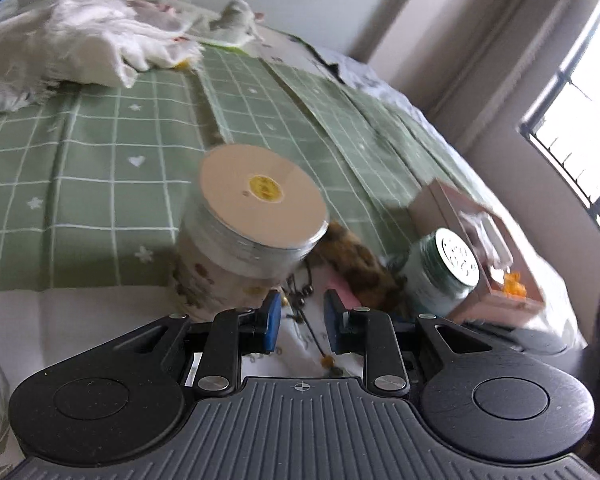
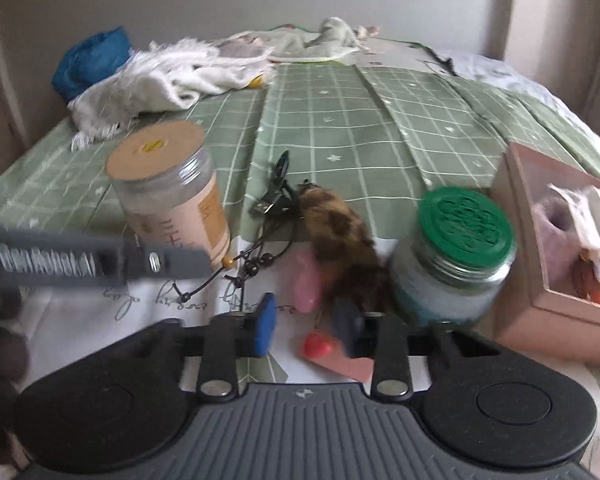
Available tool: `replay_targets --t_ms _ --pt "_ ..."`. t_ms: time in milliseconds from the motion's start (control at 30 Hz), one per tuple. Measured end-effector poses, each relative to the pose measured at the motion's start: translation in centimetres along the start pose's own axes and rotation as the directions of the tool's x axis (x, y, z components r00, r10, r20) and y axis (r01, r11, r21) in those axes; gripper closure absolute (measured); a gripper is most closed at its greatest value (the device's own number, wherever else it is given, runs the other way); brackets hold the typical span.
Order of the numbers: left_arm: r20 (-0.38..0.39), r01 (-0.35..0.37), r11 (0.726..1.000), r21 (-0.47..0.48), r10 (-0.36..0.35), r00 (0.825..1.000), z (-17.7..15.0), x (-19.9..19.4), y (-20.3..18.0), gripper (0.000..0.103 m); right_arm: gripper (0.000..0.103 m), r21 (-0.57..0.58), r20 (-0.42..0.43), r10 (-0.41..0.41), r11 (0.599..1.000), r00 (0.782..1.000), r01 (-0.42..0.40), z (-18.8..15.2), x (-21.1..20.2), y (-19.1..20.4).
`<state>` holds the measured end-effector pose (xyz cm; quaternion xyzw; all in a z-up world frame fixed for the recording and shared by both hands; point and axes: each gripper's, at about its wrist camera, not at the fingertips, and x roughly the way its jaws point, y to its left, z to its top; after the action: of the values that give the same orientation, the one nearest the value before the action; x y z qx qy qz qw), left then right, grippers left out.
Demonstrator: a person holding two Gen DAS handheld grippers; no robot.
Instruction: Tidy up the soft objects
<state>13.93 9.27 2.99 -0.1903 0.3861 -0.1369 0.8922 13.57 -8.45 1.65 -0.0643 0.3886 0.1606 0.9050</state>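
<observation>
While both the left gripper (image 1: pixel 301 318) and right gripper (image 2: pixel 306 330) hang parted and empty, either could topple the tan-lidded jar (image 2: pixel 168 196) reaching the furry brown toy (image 2: pixel 340 240).

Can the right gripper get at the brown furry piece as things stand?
Probably yes. The right gripper is open with nothing between its pads, and the brown furry piece lies just ahead in the open. The green-lidded jar stands close beside it, and a beaded cord lies on its other side.

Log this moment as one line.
left gripper: open, empty | right gripper: open, empty | brown furry piece: on bed between beige-lid jar and green-lid jar | phase: approach
</observation>
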Motion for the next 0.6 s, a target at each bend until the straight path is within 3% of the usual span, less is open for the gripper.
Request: replay_targets --t_ms 233,300,600 --pt "-0.049 0.005 1.0 -0.005 -0.005 0.999 -0.2 0.9 0.3 0.078 0.079 -0.005 -0.037 -0.086 0.996 0.996 0.086 0.5 3.4 0.5" --pt "-0.055 0.001 1.0 0.0 -0.001 0.999 -0.2 1.0 0.3 0.078 0.085 0.01 -0.044 -0.084 0.996 0.995 0.085 0.6 3.2 0.4" --pt "-0.082 -0.013 1.0 0.019 0.014 0.997 -0.6 1.4 0.1 0.077 0.085 0.016 -0.048 0.098 0.995 0.994 -0.098 -1.8 -3.1 2.3"
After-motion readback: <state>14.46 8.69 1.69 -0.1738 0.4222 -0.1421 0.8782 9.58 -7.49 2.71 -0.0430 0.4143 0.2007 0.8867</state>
